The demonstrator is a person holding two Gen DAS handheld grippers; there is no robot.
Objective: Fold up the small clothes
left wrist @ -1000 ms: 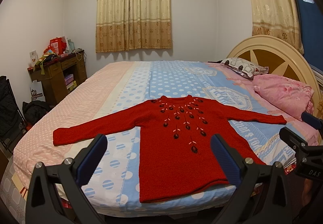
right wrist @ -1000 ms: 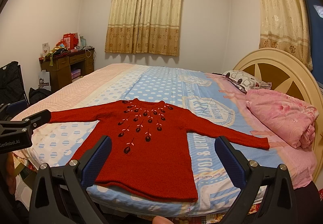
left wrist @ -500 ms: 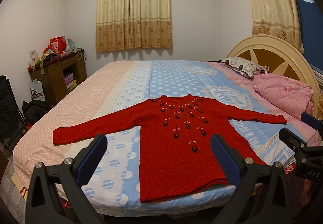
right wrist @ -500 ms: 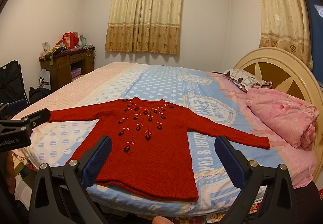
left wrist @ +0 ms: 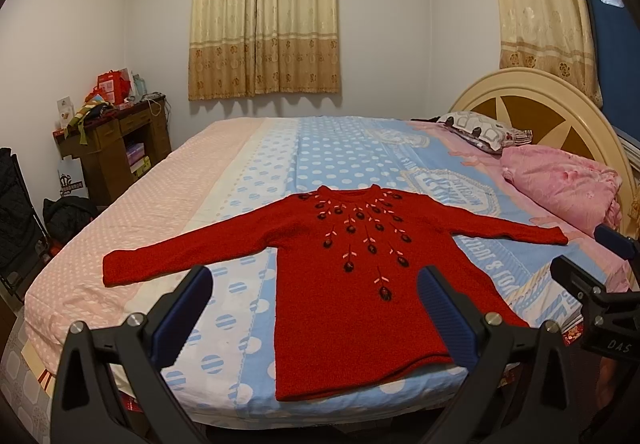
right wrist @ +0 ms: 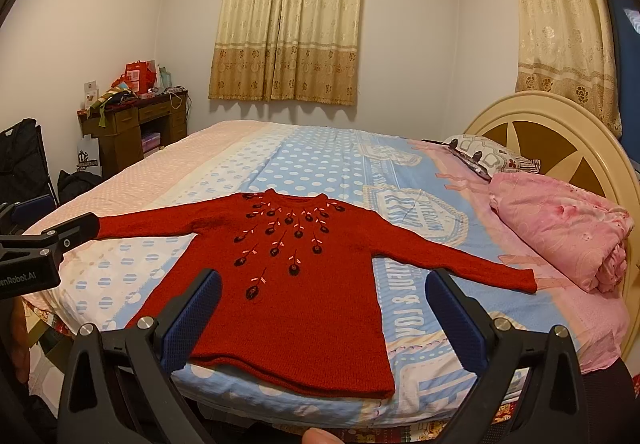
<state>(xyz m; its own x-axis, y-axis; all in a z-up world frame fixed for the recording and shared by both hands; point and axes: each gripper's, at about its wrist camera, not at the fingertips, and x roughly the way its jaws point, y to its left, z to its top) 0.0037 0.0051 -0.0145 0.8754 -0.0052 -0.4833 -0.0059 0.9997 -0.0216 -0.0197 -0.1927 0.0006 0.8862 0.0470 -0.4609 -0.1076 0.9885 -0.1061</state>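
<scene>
A red knitted sweater [left wrist: 352, 284] with dark embroidered flowers lies flat, face up, on the bed, both sleeves spread out and the hem at the near edge. It also shows in the right wrist view [right wrist: 296, 284]. My left gripper [left wrist: 316, 308] is open and empty, held in front of the bed's near edge by the hem. My right gripper [right wrist: 324, 312] is open and empty, also in front of the hem. The right gripper shows at the right edge of the left wrist view [left wrist: 592, 292]. The left gripper shows at the left edge of the right wrist view [right wrist: 44, 244].
The bed [left wrist: 344, 147] has a blue, white and pink polka-dot sheet. A folded pink quilt [left wrist: 560, 183] and a patterned pillow [left wrist: 484, 127] lie by the round headboard [left wrist: 548, 111] on the right. A cluttered wooden desk [left wrist: 112, 139] and black bags [left wrist: 64, 211] stand on the left.
</scene>
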